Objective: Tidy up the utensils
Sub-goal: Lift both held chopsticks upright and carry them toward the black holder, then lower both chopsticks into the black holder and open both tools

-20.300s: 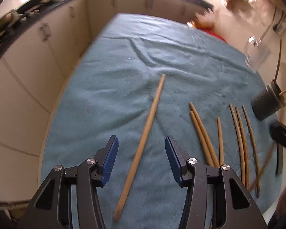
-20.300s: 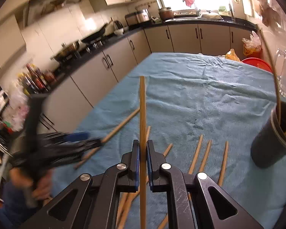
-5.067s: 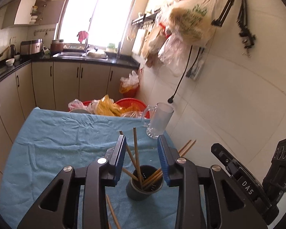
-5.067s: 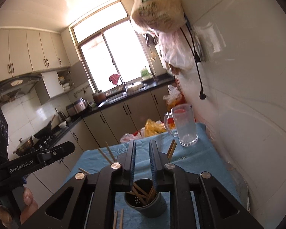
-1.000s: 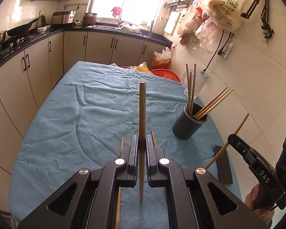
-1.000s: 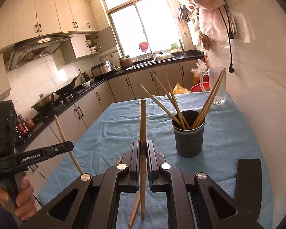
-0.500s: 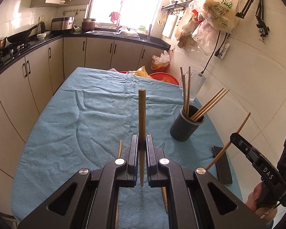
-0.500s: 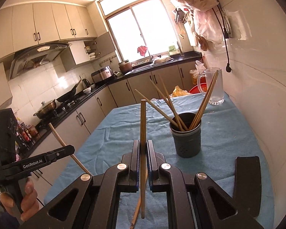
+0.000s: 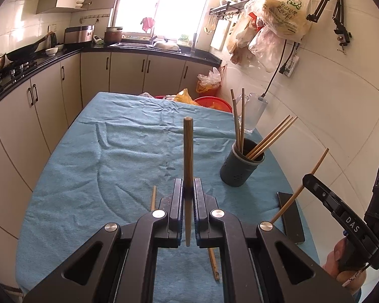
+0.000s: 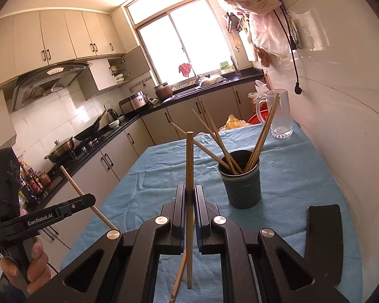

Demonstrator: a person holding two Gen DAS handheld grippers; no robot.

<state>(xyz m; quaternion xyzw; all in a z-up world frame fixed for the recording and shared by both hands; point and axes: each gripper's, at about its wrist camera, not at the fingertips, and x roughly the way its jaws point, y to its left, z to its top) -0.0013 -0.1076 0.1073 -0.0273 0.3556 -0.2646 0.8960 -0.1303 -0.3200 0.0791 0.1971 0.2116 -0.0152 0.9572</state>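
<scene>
My left gripper (image 9: 188, 192) is shut on a wooden chopstick (image 9: 187, 149) and holds it upright above the blue cloth. My right gripper (image 10: 189, 197) is shut on another chopstick (image 10: 189, 161), also upright. The dark utensil cup (image 9: 241, 168) stands to the right of the left gripper with several chopsticks in it; in the right wrist view the cup (image 10: 242, 186) stands just ahead and to the right. Loose chopsticks (image 9: 153, 197) lie on the cloth under the grippers. The right gripper shows at the edge of the left wrist view (image 9: 313, 181), the left gripper in the right wrist view (image 10: 86, 199).
A blue cloth (image 9: 113, 151) covers the table. A glass mug (image 10: 280, 113) stands at the far right corner. A black phone (image 9: 290, 214) lies near the right edge by the wall. Kitchen cabinets run along the left and far sides.
Both grippers have risen a little and tilted up with their chopsticks still held. The cup sits lower and nearer in both views.
</scene>
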